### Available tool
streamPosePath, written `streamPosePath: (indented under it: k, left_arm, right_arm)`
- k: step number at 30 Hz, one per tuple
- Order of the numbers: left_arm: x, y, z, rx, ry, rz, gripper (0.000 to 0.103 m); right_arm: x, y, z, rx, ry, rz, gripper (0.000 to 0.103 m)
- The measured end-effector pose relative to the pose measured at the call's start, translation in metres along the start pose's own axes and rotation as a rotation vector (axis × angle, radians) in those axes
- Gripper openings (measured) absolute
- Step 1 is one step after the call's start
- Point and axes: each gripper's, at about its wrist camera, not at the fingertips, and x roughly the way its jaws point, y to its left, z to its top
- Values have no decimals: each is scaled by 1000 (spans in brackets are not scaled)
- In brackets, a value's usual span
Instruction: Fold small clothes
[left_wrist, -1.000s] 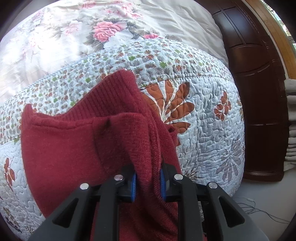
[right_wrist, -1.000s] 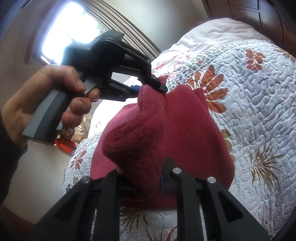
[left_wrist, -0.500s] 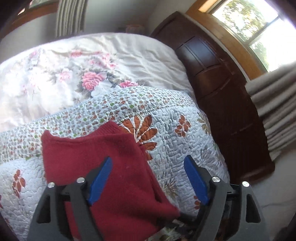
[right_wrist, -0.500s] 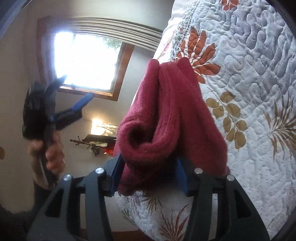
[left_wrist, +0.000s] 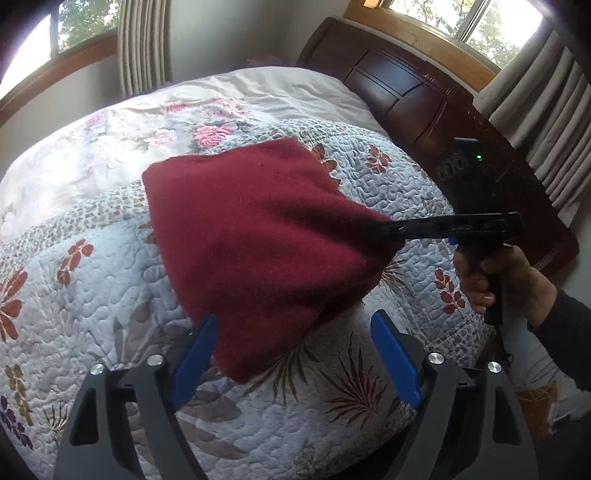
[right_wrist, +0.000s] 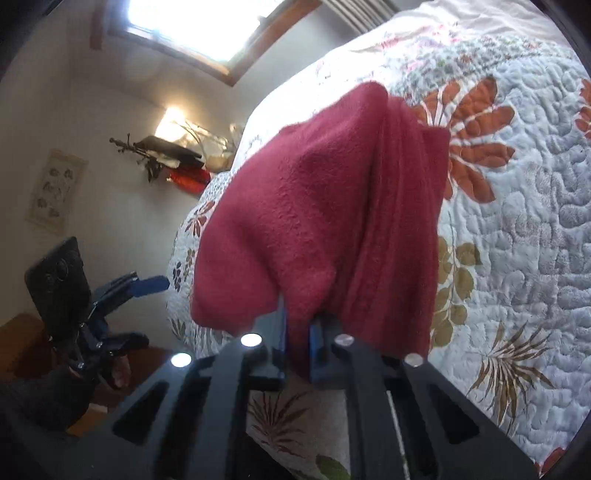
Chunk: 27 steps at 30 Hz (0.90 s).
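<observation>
— Holding the red knit garment (left_wrist: 266, 236) by one corner, are they? Which tongs have it?

— The right tongs (right_wrist: 297, 332), clenched on a bunched edge at lower centre of the right wrist view. In the left wrist view they come in from the right of the frame, pinching the cloth at its right corner.

— And the left tongs (left_wrist: 295, 354)?

— Released, blue pads spread wide at the bottom of the frame, nothing between them. The garment's lower corner hangs just ahead of them.

— Where does the garment sit, then?

— Over the quilt (left_wrist: 110, 302) of the bed, middle of the frame, doubled over. Whether its far edge rests on the quilt I cannot tell.

— Why only one grip?

— My guess: the right keeps the fold together while the left, freed, goes for a fresh hold to make the next fold.
</observation>
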Motion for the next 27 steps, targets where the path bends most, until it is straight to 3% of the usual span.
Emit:
streamPosePath:
  k: [5, 8, 11, 14, 17, 21, 22, 23, 24, 27]
  left_arm:
    - [3, -29, -2, 138, 16, -19, 80]
    - [14, -44, 1, 220, 33, -43, 80]
    - [33, -46, 6, 237, 56, -70, 80]
    - [55, -35, 9, 199, 118, -89, 79]
    - [63, -22, 9, 151, 132, -118, 79]
    - [60, -22, 10, 143, 122, -148, 79]
    - [61, -22, 10, 144, 124, -153, 79]
    - [62, -23, 11, 148, 128, -158, 79]
    - [63, -23, 11, 154, 131, -159, 79]
    - [66, -22, 12, 147, 135, -173, 79]
  right_arm:
    - [-42, -9, -27, 36, -75, 22, 7]
    - [-15, -47, -38, 132, -24, -19, 9]
    - [-7, -42, -39, 132, -7, 0, 20]
    - [-34, -31, -21, 118, -117, 39, 37]
    - [-38, -39, 16, 160, -172, 7, 38]
    - [-10, -49, 61, 191, -149, 0, 38]
    - [-1, -50, 69, 192, -135, -14, 36]
    - [6, -50, 75, 182, -124, -24, 25]
    - [8, -48, 79, 163, -121, -37, 8]
    - [-6, -45, 85, 126, -198, -92, 6]
